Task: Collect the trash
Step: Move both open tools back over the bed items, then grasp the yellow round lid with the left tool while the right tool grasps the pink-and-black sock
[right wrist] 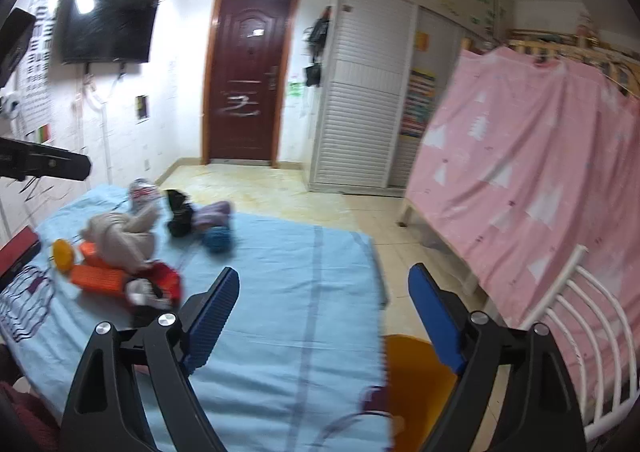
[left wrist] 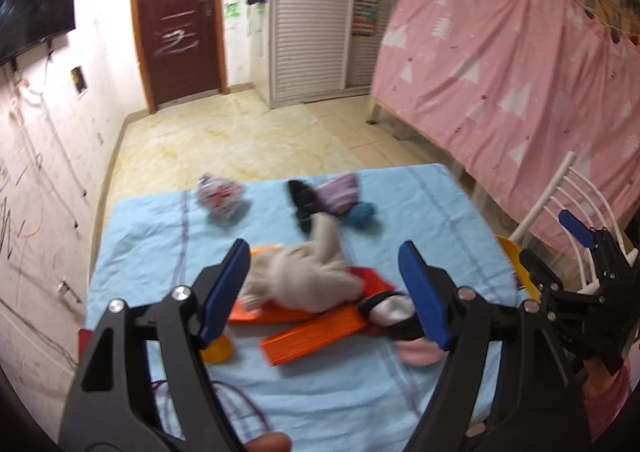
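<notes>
Left wrist view, left to right: crumpled wrapper (left wrist: 219,199), far left of blue cloth-covered table (left wrist: 132,236); light, crackly, likely best pinched at a raised fold. Black item (left wrist: 301,199), lilac cloth (left wrist: 340,192), teal ball (left wrist: 361,214): soft, identity unclear. Beige sock bundle (left wrist: 304,272) over orange plastic pieces (left wrist: 316,336); soft on stiff. Left gripper (left wrist: 326,288): released, jaws wide, nothing held, hovering near the bundle. Right gripper (left wrist: 576,252): at table's right edge, state not discernible here; right wrist view shows it (right wrist: 324,316) spread and empty. Room: tiled floor (left wrist: 224,136), brown door (left wrist: 178,16), pink curtain (left wrist: 520,92), white chair (left wrist: 560,204).
</notes>
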A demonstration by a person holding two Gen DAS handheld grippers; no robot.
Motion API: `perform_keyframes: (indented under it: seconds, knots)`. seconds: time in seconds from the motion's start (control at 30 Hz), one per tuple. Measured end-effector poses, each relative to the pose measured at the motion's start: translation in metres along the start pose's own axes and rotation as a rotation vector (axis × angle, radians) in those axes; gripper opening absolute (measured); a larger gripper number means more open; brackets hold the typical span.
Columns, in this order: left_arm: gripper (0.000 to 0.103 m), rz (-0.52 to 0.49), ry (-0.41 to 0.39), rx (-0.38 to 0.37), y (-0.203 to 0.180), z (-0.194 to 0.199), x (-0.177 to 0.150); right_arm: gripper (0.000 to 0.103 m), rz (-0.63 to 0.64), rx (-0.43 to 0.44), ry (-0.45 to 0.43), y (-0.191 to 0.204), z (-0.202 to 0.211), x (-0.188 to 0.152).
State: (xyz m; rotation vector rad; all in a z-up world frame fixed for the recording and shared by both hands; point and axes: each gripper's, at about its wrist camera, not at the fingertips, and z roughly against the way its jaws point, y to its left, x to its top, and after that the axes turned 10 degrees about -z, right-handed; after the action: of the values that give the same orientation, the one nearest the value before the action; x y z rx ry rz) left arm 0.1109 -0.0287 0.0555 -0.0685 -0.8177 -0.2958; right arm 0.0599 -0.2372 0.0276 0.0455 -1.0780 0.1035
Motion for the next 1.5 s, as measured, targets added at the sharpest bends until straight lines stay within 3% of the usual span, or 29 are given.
perform_keyframes:
  seconds: [0.3,0.9,1.07,1.17,1.37,1.5]
  knots:
    - [0.073,0.057,0.061,0.040,0.048,-0.010,-0.029,0.080,0.031,0.155,0.072,0.057,-0.007,-0.008]
    - [0.073,0.091,0.243,0.023,0.074,-0.066,-0.075,0.080,-0.010,0.280,0.278,0.079,-0.043,-0.045]
    - [0.056,0.093,0.265,0.013,0.074,-0.075,-0.082,0.080,-0.011,0.283,0.306,0.081,-0.050,-0.050]
    - [0.041,0.099,0.275,-0.003,0.074,-0.078,-0.085,0.070,-0.012,0.284,0.319,0.081,-0.054,-0.051]
    - [0.040,0.096,0.271,-0.003,0.072,-0.079,-0.087,0.033,-0.023,0.291,0.363,0.081,-0.067,-0.058]
    - [0.040,0.102,0.267,0.003,0.072,-0.077,-0.087,0.030,-0.035,0.299,0.355,0.077,-0.066,-0.058]
